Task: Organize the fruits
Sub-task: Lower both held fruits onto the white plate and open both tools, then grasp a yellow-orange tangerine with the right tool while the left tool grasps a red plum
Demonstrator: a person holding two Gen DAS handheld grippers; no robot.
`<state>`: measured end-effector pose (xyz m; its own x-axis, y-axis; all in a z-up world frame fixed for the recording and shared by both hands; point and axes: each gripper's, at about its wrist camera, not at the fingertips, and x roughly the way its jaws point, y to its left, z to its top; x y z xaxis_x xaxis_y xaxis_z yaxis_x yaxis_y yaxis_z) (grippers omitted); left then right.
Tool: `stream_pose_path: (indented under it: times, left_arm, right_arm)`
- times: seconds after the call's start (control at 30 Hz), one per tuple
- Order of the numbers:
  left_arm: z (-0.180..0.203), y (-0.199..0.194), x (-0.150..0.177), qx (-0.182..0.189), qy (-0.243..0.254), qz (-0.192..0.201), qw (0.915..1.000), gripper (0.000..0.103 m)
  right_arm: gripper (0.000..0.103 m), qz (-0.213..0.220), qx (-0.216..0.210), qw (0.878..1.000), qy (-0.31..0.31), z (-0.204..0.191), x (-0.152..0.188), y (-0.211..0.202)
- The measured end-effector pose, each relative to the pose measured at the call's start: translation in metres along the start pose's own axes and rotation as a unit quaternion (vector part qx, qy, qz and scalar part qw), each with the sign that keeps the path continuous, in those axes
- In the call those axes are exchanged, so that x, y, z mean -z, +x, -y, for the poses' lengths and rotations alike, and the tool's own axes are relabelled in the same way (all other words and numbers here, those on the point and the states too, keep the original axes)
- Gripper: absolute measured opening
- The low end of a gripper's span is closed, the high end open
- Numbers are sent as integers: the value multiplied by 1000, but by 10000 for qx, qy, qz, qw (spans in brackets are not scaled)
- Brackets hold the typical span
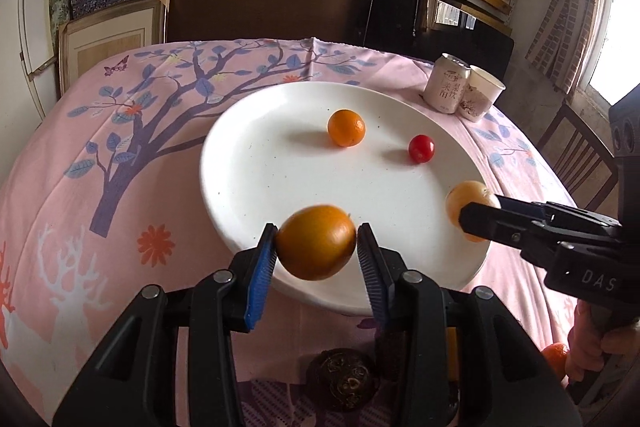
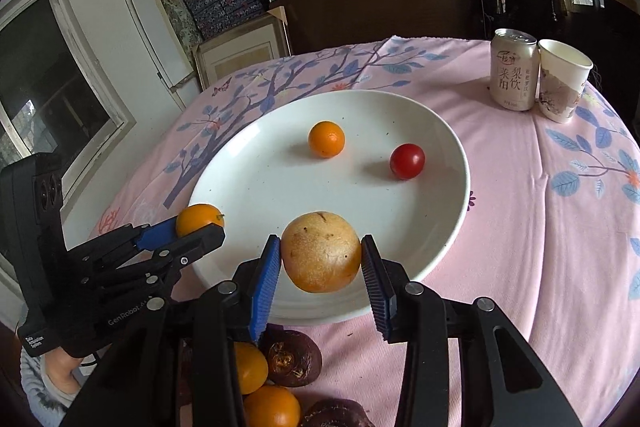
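Nearest the lens in the left wrist view, the left gripper (image 1: 316,247) is clenched on an orange (image 1: 316,242), its blue pads pressing both sides so the fruit hangs above the near rim of the white plate (image 1: 256,195). Below the jaws, on the pink tablecloth (image 1: 120,155), lies a dark, wrinkled round fruit (image 1: 342,379) not yet collected. In the right wrist view the right gripper (image 2: 320,253) likewise grasps a pale, speckled yellow fruit (image 2: 321,251), probably a pear or passion fruit, held over the plate's near edge. Both fruits are carried clear of the plate surface, which suggests each is about to be set down inside.

Already resting on the plate are 2 pieces: a small tangerine (image 1: 346,127) towards the far middle and a cherry tomato (image 1: 421,148) to its right, well apart from each other. More oranges (image 2: 256,387) and dark fruits wait on the cloth at the near edge. At the far right stand a drink can (image 2: 513,69) and a paper cup (image 2: 562,81), touching, well clear of the work. The task looks partly done.
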<state>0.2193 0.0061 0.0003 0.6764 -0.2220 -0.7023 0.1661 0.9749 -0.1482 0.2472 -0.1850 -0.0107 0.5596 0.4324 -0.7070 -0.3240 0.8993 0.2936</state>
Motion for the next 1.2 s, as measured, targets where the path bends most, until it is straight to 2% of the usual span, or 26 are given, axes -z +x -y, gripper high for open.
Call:
stream_pose_path:
  times: [0.1,0.2,0.27,0.37,0.47,0.53,0.63,0.73,0.83,1.03,1.2]
  left_arm:
    - [-4,-4,-1,51,-101,117,9999,60]
    - [-4,-12,1,13,-70,222,9997,61]
    - [-5,-18,3,-65,-30,287,9996,67]
    - [-7,-27,11,-212,18,359,9991,70]
    - [-9,-34,19,-356,11,432,9984,81]
    - [-11,-38,24,-415,-13,471,9980,81]
    - [-13,-42,32,-448,-65,453,9979,82]
    - [-18,-49,43,-598,-153,473,9970,93]
    - [-25,-60,52,-677,-307,541,9958,95]
    - [-39,-73,60,-675,-686,623,9934,98]
    - [-43,-68,60,-601,-840,495,9934,98]
  right_arm:
    - [44,23,7,10000,-22,2,2,-2]
    - [44,105,-35,9999,31,4,3,-11]
    - [45,170,-50,9998,65,5,7,-17]
    - [51,308,-5,9995,116,7,14,-29]
    - [52,420,98,9990,96,8,25,-38]
    - [52,429,98,9990,82,8,33,-42]
    - [60,536,127,9985,3,4,48,-52]
    - [61,623,142,9978,-147,-2,60,-61]
    - [61,676,45,9971,-334,-12,68,-66]
    - [61,528,80,9948,-863,-40,76,-57]
    - [61,382,193,9922,-1171,-61,81,-45]
